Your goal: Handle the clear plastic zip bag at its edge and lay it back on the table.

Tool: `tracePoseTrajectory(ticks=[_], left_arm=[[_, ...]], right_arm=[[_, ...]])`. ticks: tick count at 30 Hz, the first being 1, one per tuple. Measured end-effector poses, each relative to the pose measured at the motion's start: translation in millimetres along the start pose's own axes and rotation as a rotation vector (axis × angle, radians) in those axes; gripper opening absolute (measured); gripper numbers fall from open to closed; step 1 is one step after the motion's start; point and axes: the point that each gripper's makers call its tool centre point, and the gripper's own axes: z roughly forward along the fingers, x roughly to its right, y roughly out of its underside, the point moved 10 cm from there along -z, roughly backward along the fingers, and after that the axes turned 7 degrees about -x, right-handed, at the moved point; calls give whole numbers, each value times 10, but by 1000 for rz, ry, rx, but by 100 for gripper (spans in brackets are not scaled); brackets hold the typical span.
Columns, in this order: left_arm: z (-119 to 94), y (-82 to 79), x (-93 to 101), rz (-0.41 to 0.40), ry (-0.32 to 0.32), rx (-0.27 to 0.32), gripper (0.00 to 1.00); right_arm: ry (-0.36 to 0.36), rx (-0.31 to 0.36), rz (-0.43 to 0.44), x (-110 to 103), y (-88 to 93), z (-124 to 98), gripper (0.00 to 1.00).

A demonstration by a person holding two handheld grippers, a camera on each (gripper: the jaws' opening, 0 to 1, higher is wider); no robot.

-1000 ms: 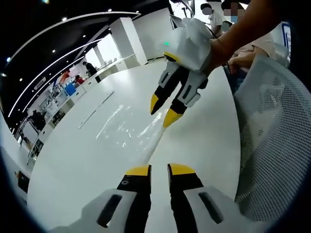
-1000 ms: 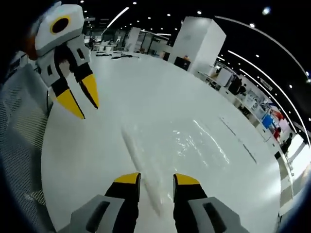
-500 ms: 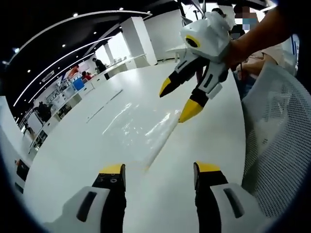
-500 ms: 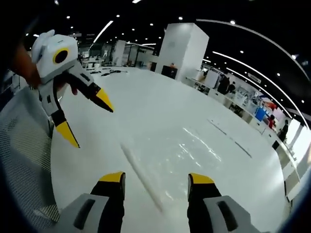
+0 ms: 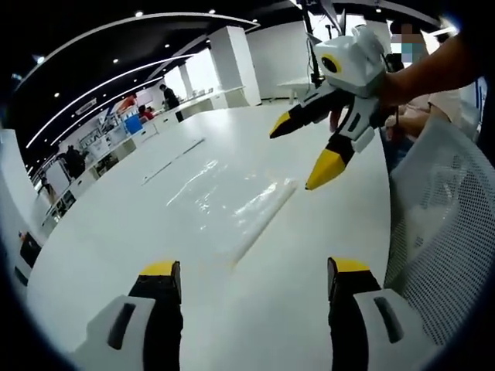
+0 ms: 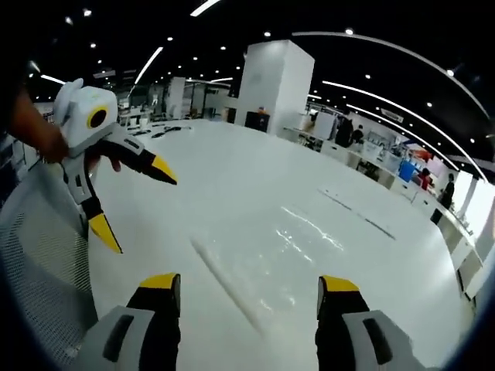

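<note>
Clear zip bag [image 5: 232,202] lies flat on the white table [image 5: 116,232], nearly see-through, marked out by glossy wrinkles and a thicker pale strip along its near edge; in the right gripper view the bag [image 6: 271,255] shows that strip as a faint diagonal ridge. Left gripper [image 5: 251,270] jaws spread wide, holding nothing, the bag's edge just beyond and between them; right gripper [image 6: 247,282] likewise spread wide and empty above the bag. A white mesh chair back [image 5: 448,232] stands at the table's edge.
</note>
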Motion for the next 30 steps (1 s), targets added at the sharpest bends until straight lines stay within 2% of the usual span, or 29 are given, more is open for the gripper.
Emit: tracePoseTrajectory(ticks=[15, 17, 23, 30], left_arm=[[-26, 13, -7, -84, 22, 36, 89], [-53, 0, -7, -119, 19, 53, 93], [-68, 42, -19, -156, 27, 68, 99], [-136, 107, 6, -197, 30, 80, 99]], right_arm=[[16, 50, 152, -74, 140, -224, 89], [11, 53, 153, -99, 153, -263, 90], [14, 68, 161, -183, 136, -358, 91], [30, 108, 201, -260, 128, -460, 94]])
